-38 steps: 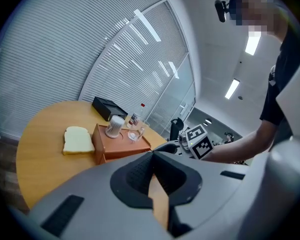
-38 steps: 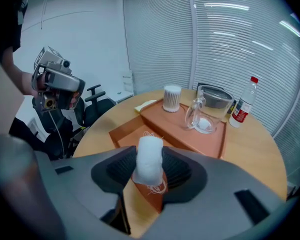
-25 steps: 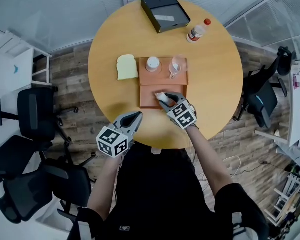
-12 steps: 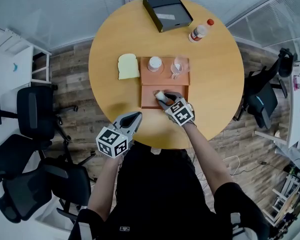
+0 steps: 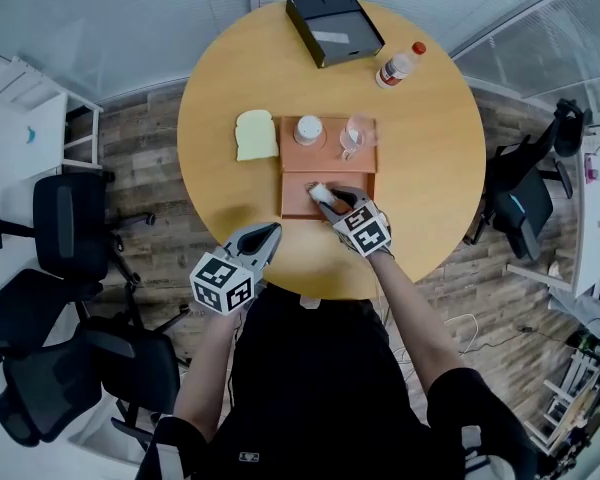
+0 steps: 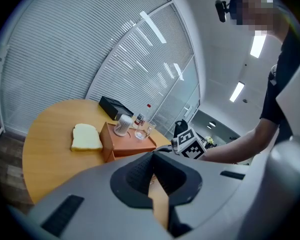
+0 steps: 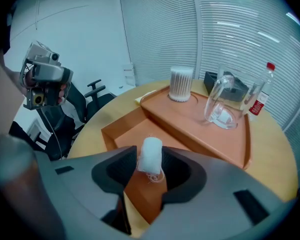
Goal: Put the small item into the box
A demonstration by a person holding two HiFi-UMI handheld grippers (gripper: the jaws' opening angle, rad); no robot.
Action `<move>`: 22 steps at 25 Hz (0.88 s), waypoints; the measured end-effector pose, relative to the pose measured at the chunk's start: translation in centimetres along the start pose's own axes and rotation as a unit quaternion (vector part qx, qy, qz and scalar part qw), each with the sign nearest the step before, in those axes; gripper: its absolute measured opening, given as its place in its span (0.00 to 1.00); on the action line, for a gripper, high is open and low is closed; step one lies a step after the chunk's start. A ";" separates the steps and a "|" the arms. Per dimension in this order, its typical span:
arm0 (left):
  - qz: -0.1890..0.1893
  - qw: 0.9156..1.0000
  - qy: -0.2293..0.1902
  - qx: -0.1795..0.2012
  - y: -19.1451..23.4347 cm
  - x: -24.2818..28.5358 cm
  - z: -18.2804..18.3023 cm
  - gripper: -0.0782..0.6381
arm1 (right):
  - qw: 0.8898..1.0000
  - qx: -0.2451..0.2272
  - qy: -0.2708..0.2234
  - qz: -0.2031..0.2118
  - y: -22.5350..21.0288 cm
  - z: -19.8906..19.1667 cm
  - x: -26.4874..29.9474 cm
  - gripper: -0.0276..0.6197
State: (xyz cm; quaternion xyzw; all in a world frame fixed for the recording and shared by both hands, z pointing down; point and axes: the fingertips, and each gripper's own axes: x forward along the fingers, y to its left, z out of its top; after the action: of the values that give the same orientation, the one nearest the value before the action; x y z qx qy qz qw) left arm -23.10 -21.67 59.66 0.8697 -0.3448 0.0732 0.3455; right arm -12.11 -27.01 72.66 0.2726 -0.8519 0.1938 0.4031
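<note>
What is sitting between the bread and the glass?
A white jar sits between the bread and the glass; the head view shows it best.

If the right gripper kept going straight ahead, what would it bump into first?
Probably the raised step of the orange box, just beyond the white roll its jaws hold, though depth is hard to judge.
</note>
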 end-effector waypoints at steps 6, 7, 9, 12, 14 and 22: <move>-0.007 1.000 0.001 0.006 -0.9 0.4 0.1 0.12 | 1.000 0.011 -0.020 0.001 0.3 -0.1 -2.0 0.09; -0.008 1.000 0.001 0.008 -1.0 0.4 0.1 0.12 | 1.000 0.014 -0.023 0.001 0.4 -0.2 -2.3 0.08; -0.009 1.000 0.002 0.011 -1.3 0.4 0.1 0.12 | 0.999 0.018 -0.027 -0.008 0.5 -0.5 -3.1 0.07; -0.009 1.000 0.001 0.013 -1.7 0.4 0.0 0.12 | 0.998 0.033 -0.045 -0.026 0.5 -0.7 -4.5 0.06; -0.009 1.000 0.003 0.014 -2.0 0.5 -0.1 0.12 | 0.997 0.045 -0.054 -0.033 0.7 -1.1 -5.5 0.06; -0.005 1.000 0.009 0.022 -2.7 0.5 -0.3 0.12 | 0.985 0.096 -0.120 -0.076 1.0 -1.7 -10.6 0.06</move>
State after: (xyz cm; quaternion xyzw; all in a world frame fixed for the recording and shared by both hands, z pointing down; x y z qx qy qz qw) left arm -20.90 -20.36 58.60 0.8781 -0.3357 0.0864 0.3298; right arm -6.16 -22.08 65.14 0.3948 -0.8484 0.2095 0.2838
